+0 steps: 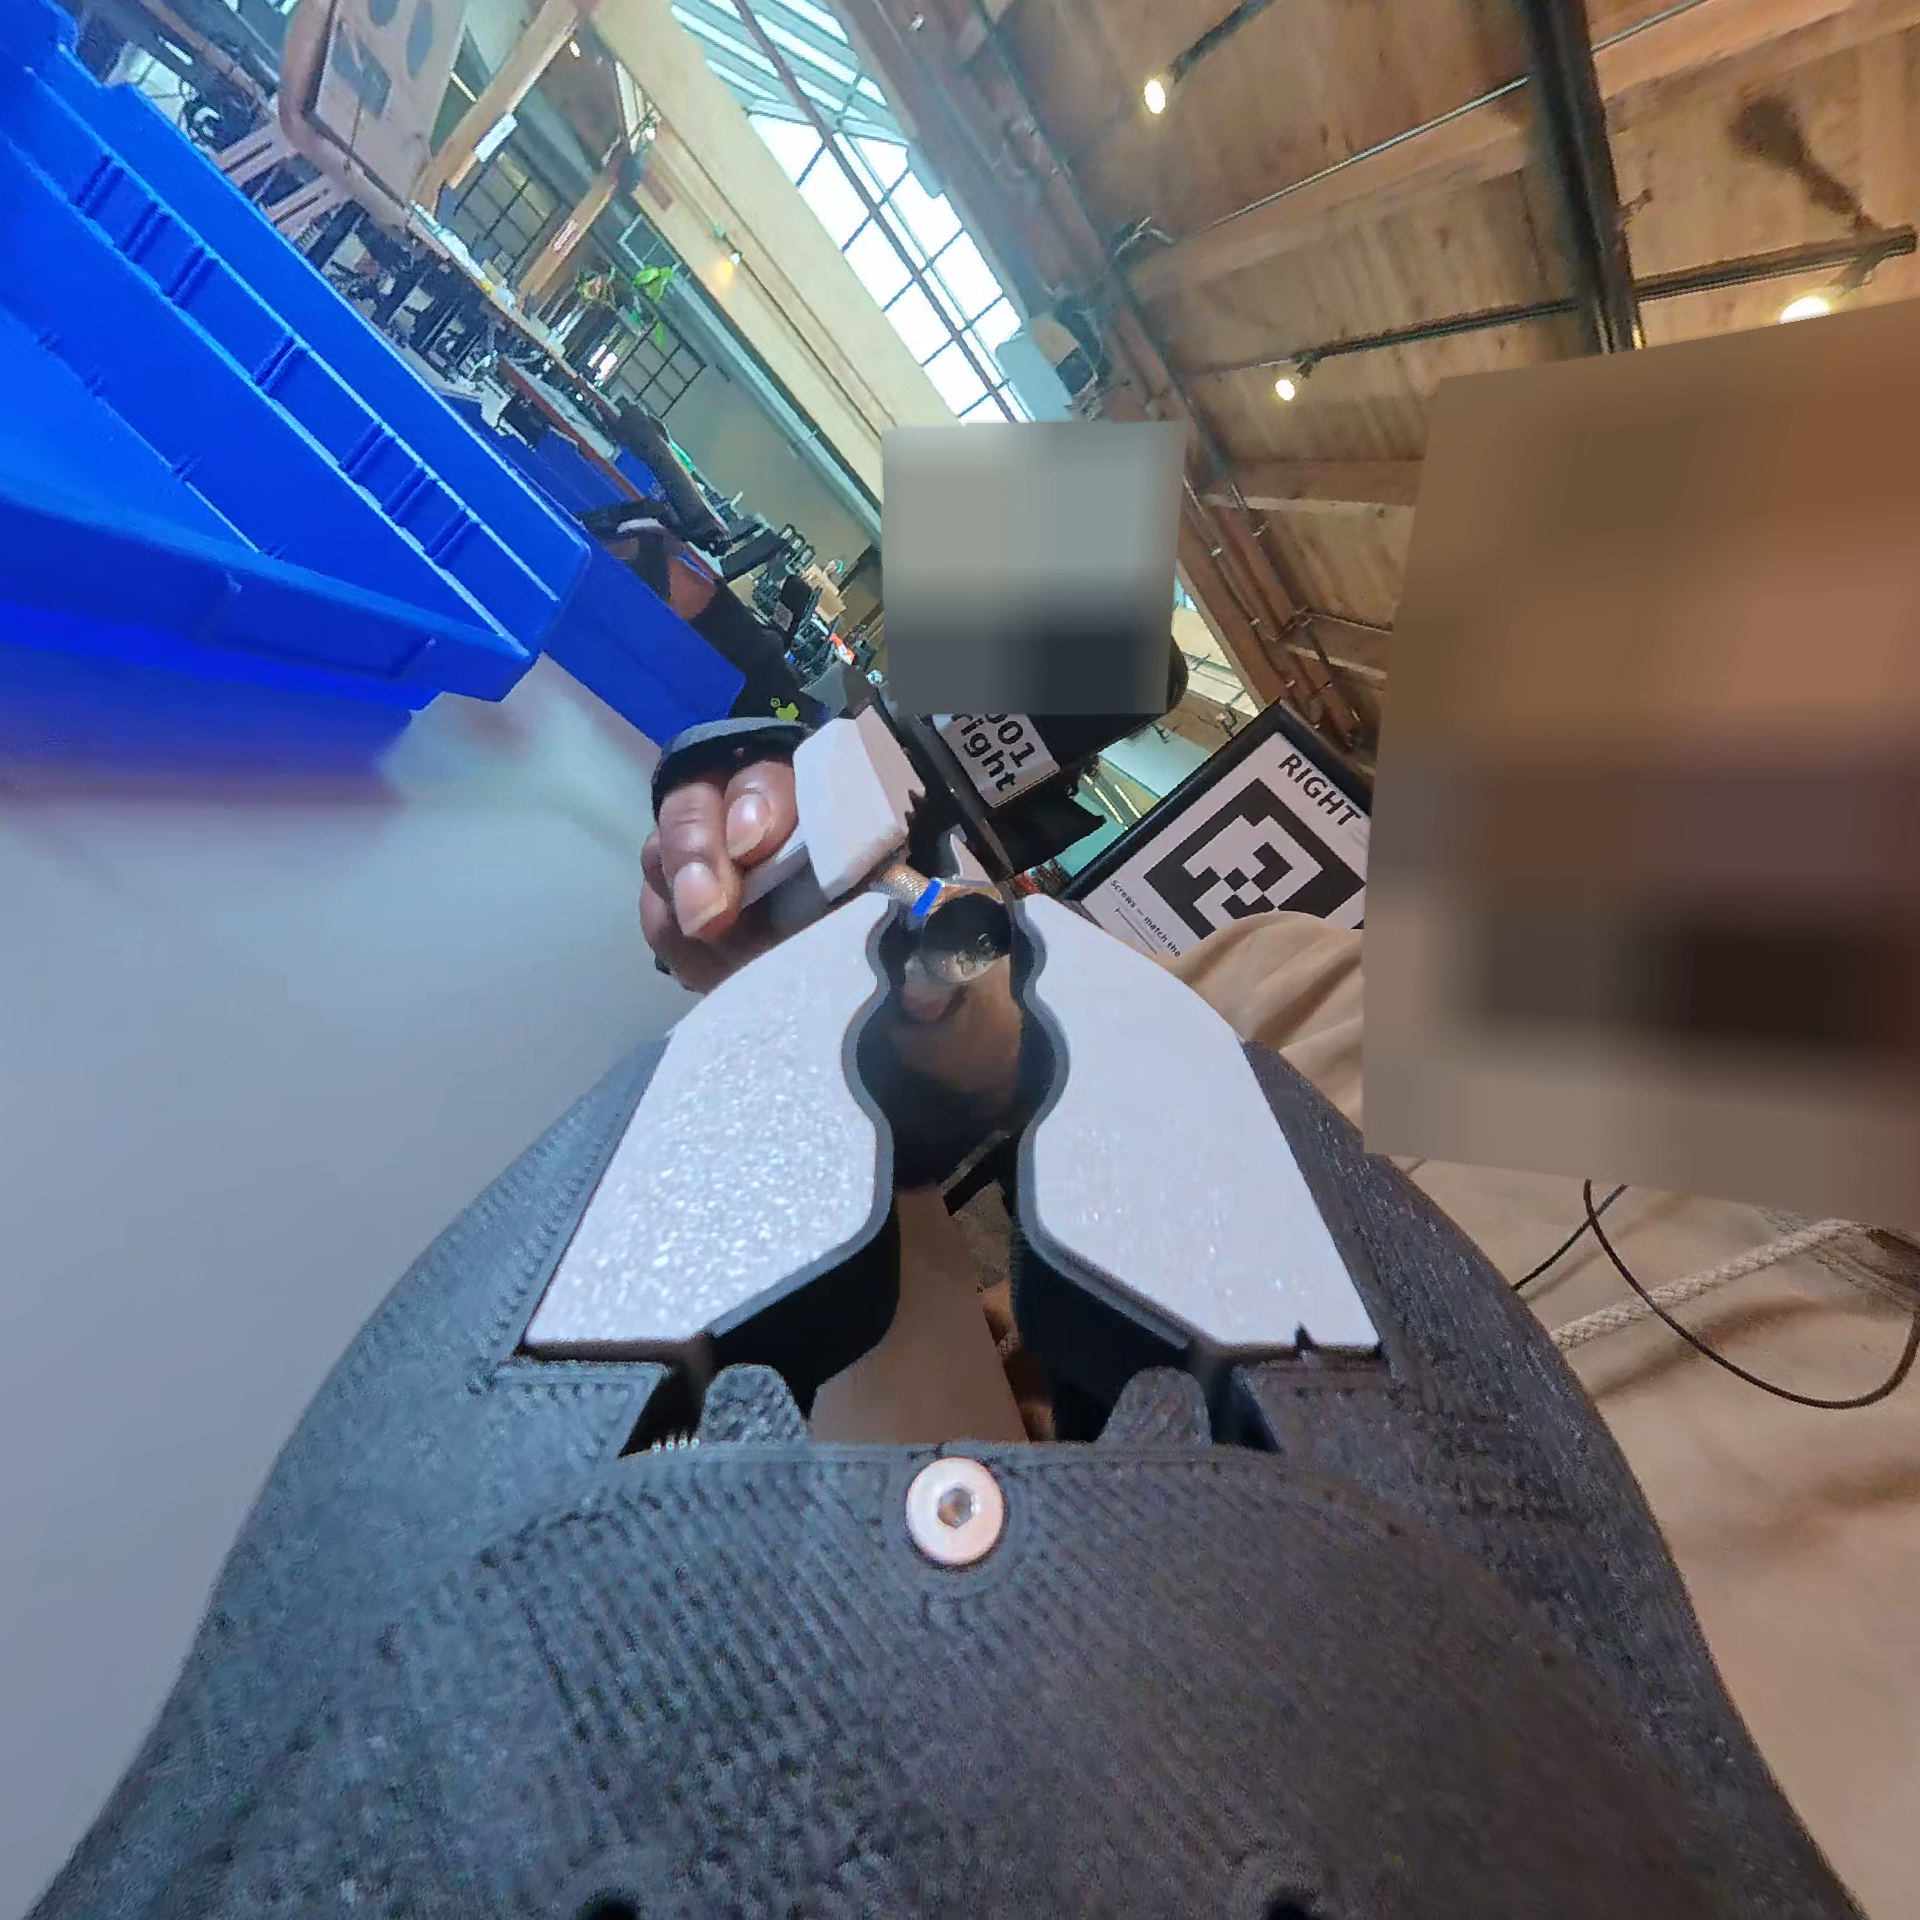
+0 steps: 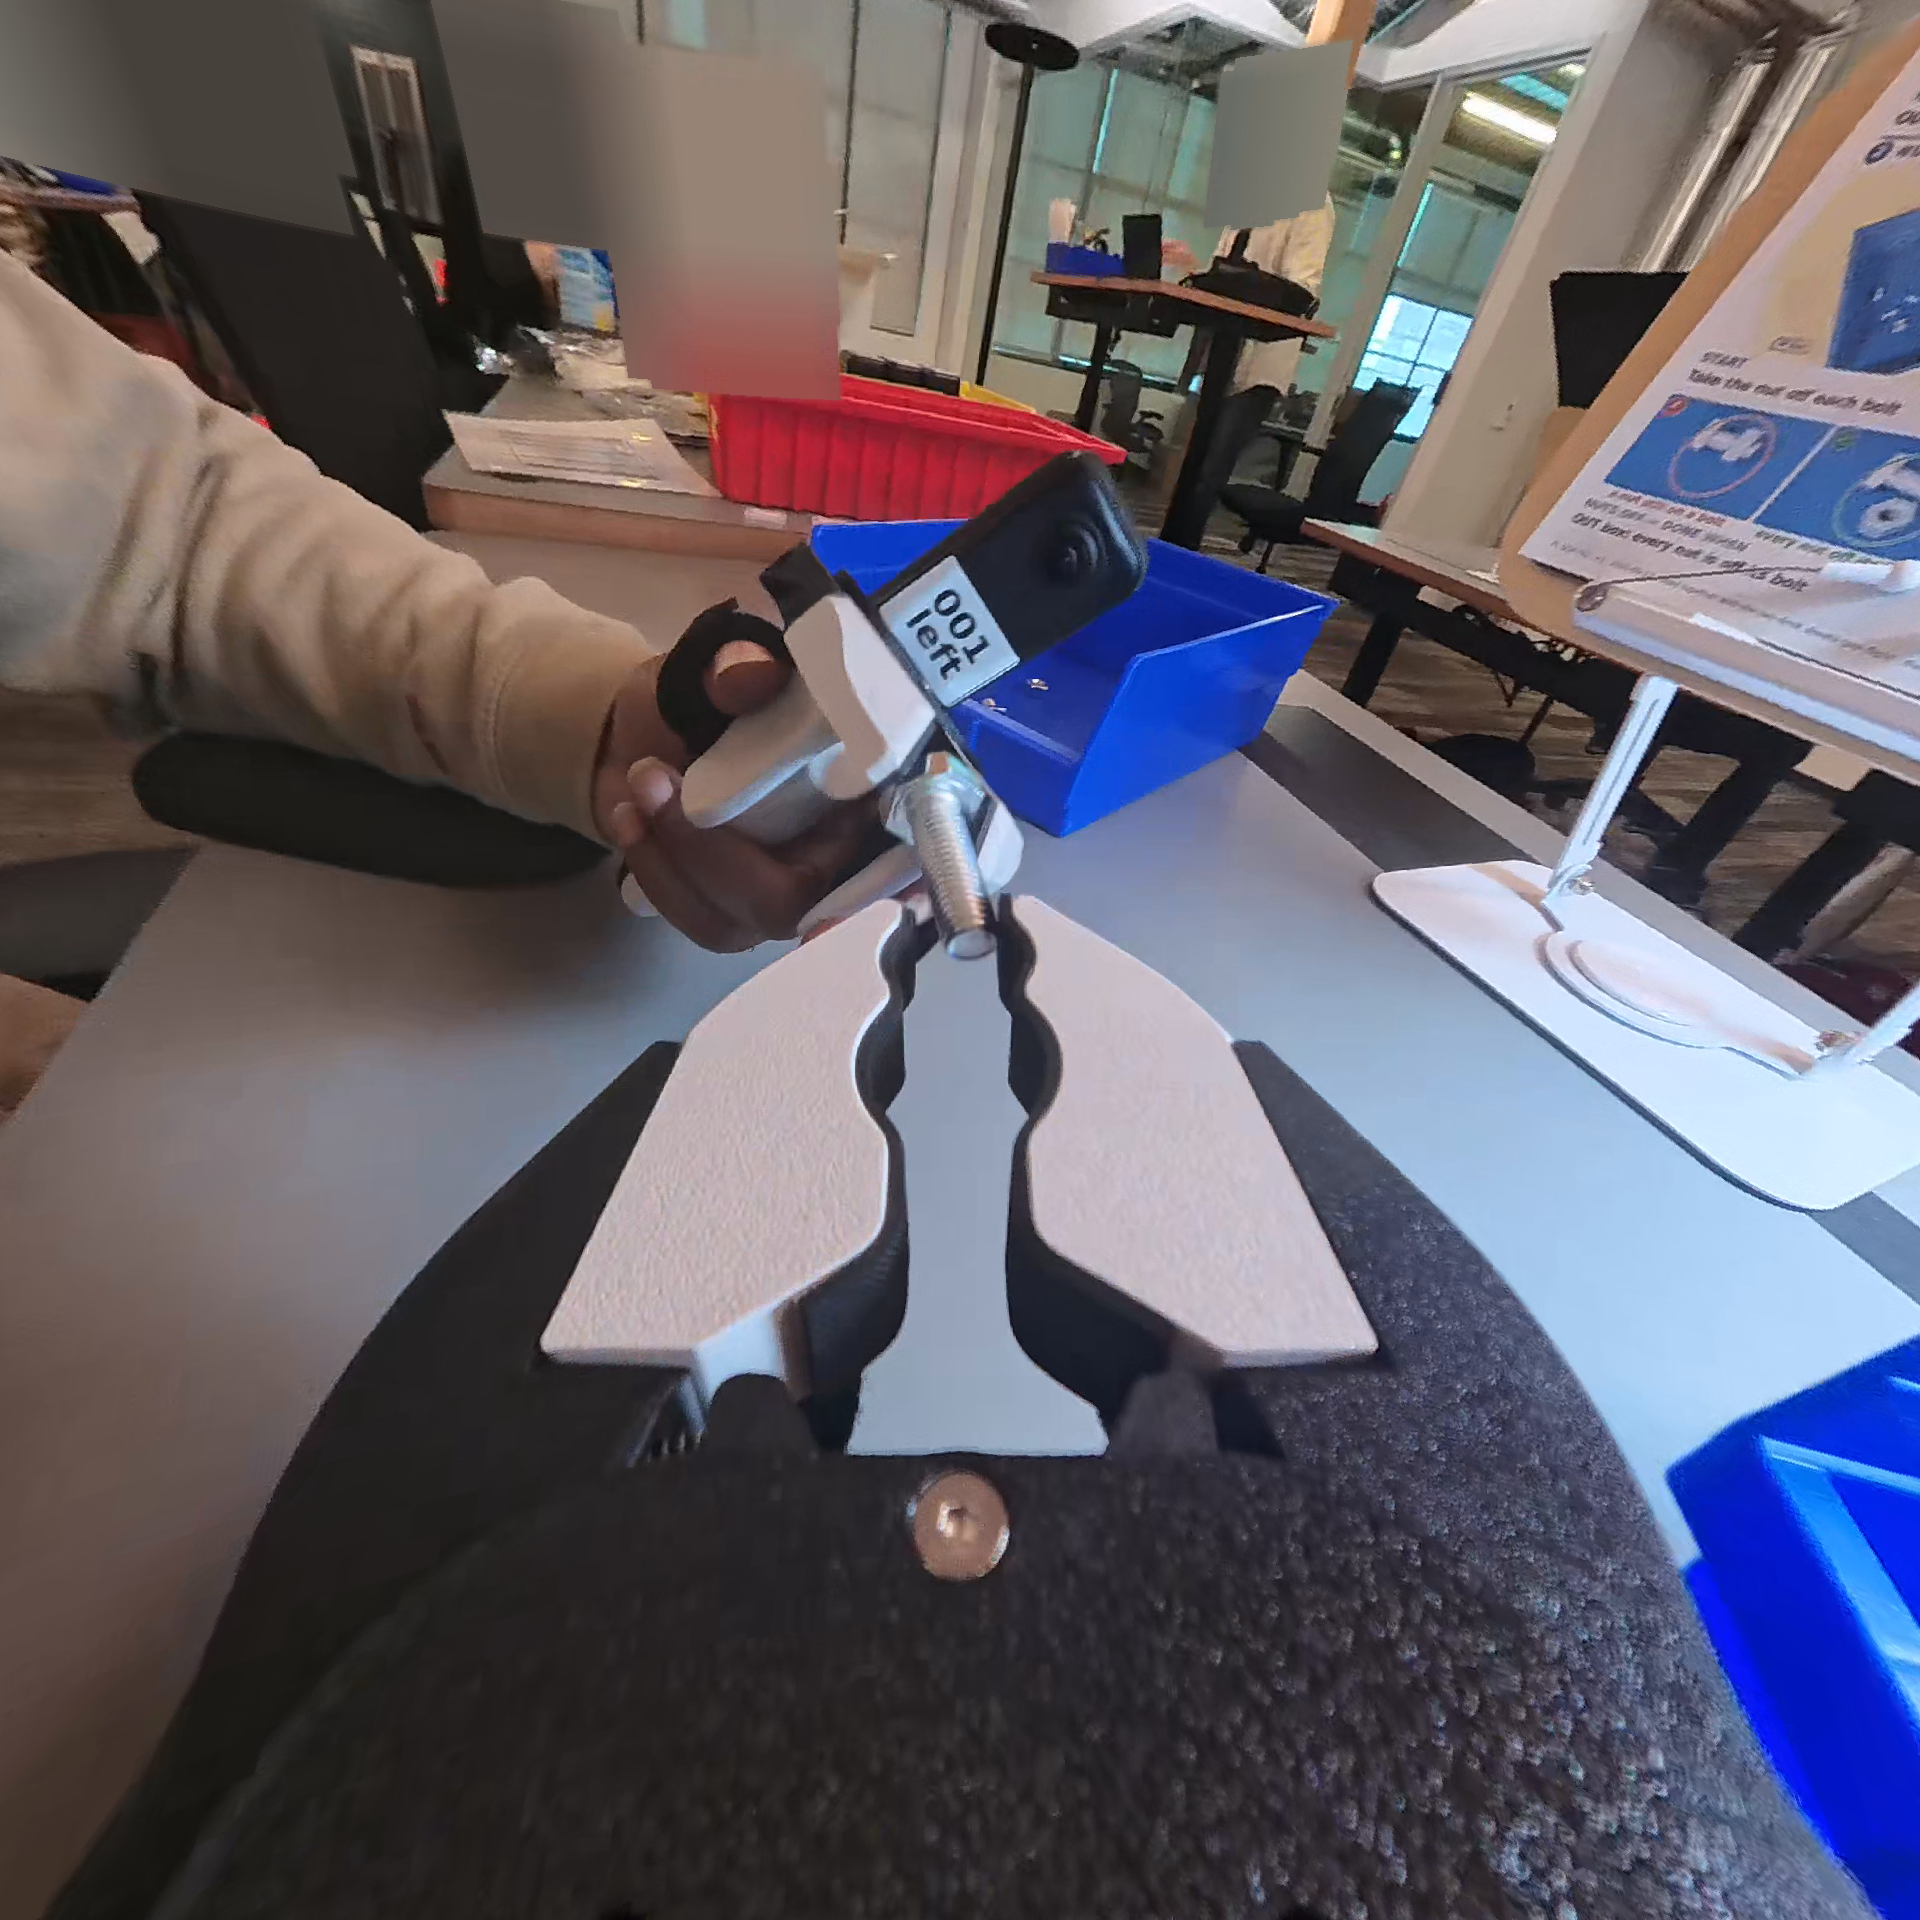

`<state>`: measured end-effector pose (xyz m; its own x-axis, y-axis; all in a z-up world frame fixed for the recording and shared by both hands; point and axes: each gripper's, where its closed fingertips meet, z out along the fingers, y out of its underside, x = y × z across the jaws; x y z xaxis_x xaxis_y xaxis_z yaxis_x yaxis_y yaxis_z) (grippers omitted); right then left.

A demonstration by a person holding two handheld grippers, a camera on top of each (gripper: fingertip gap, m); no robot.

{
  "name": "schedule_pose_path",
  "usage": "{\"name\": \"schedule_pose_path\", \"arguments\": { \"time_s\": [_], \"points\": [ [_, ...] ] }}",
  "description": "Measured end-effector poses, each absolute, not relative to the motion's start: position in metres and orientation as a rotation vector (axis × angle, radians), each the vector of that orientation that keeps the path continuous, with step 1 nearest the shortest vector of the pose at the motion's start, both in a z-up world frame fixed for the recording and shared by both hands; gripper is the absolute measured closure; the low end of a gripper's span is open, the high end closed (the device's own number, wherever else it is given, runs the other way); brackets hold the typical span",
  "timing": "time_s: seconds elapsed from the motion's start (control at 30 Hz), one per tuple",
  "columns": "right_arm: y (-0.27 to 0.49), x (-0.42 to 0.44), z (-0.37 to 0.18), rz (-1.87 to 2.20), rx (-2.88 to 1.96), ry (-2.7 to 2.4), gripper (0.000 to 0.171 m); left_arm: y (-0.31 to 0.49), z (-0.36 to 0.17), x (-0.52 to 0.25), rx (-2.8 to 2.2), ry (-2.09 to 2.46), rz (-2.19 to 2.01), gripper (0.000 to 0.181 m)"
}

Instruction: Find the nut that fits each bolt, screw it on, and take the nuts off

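Grey worktop [image 2: 436, 1039] runs under both tongs, a blue bin [image 2: 1132, 707] far behind. Left tongs [image 2: 940, 821] clamp the bolt [image 2: 951, 868] by its head, thread pointing at the right tongs [image 2: 951, 961] — likely so a nut can be spun along it. Right tongs stand narrow around the bolt's tip; whether they hold a nut, I cannot tell.

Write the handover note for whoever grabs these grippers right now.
Left gripper: jaws shut on the bolt at its head end, threads pointing at the right gripper.
Right gripper: jaws around the bolt's tip; a firm grip cannot be confirmed.
Blue bin behind, on the table, holds small parts.
Done: bolt lifted.
Left: no nut visible on the threads; match one, screw on, remove.
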<state>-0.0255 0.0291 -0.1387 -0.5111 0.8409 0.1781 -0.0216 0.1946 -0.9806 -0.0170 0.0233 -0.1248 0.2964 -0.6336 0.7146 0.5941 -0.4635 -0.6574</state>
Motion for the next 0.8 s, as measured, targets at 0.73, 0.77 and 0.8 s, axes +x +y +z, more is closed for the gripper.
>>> {"name": "schedule_pose_path", "arguments": {
  "time_s": [0.73,0.77,0.8],
  "points": [
    [0.019,-0.002,-0.116,1.860,-0.786,-1.720,0.166,0.012,-0.123,0.004,-1.464,0.141,-1.525,0.162],
    [0.019,0.000,-0.115,1.889,-0.786,-1.719,0.170,0.011,-0.125,0.008,-1.483,0.160,-1.523,0.163],
    [0.017,0.002,-0.112,1.939,-0.771,-1.710,0.171,0.012,-0.130,0.011,-1.521,0.172,-1.505,0.162]
  ]
}}
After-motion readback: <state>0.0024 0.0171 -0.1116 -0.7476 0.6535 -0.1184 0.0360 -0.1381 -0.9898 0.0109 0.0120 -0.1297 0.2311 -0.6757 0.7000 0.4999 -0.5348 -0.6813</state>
